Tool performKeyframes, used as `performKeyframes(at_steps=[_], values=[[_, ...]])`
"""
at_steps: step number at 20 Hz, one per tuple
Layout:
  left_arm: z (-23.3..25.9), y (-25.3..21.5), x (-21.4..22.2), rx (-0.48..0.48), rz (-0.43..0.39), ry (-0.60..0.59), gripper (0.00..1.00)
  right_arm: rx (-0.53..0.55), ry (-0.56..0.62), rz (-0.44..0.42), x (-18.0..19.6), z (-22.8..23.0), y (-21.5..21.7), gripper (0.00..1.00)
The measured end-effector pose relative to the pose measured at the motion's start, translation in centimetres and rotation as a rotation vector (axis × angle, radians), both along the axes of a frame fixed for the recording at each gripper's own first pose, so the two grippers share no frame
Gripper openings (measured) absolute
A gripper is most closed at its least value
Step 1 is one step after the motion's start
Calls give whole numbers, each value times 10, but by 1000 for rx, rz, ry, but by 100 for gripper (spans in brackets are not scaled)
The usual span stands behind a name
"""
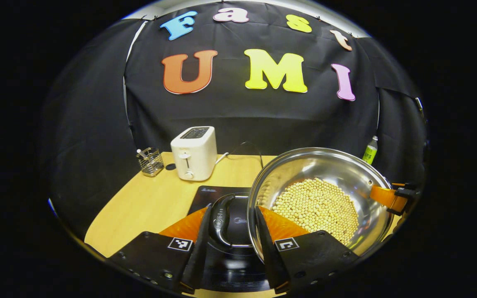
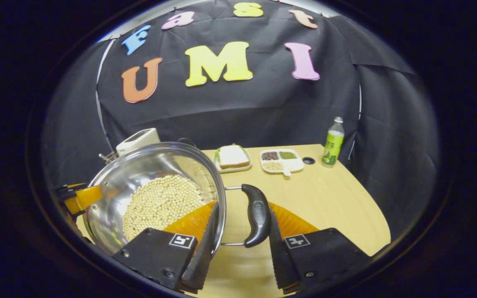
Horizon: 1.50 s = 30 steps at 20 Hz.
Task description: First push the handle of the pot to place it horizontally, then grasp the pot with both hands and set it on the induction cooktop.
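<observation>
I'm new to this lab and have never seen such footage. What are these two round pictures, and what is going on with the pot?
Each picture comes from a camera riding on a hand-held claw, looking along its two fingers. In the left gripper view, the left claw straddles the pot rim and its handle, above the induction cooktop. In the right gripper view, the right claw does the same on the opposite handle. The pot holds pale beans. On the table: toaster, sandwich plate, bottle.

Wooden table (image 2: 329, 198) carries toaster (image 1: 194, 153), cooktop (image 1: 213, 195), bottle (image 2: 333, 142).
</observation>
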<state>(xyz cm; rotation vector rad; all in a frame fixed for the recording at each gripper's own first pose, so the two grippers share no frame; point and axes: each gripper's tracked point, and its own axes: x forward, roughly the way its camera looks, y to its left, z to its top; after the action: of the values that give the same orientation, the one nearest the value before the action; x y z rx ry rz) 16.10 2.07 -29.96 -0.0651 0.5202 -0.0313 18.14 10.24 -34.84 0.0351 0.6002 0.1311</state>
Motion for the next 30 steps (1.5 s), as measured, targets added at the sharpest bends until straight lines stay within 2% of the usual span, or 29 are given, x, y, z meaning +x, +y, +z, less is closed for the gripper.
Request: performKeyframes(at_steps=[7,14,24,30], values=[[-5,64,11,-14,58,12,57,0,8,53,13,0,72,64],[-33,98,31,-27,92,43,58,12,40,66,32,-25,114,65],[-68,98,50,-79,84,59,58,-10,49,39,47,-54,120,63],[-69,98,55,-48,73,34,58,10,58,30,48,-63,120,64]])
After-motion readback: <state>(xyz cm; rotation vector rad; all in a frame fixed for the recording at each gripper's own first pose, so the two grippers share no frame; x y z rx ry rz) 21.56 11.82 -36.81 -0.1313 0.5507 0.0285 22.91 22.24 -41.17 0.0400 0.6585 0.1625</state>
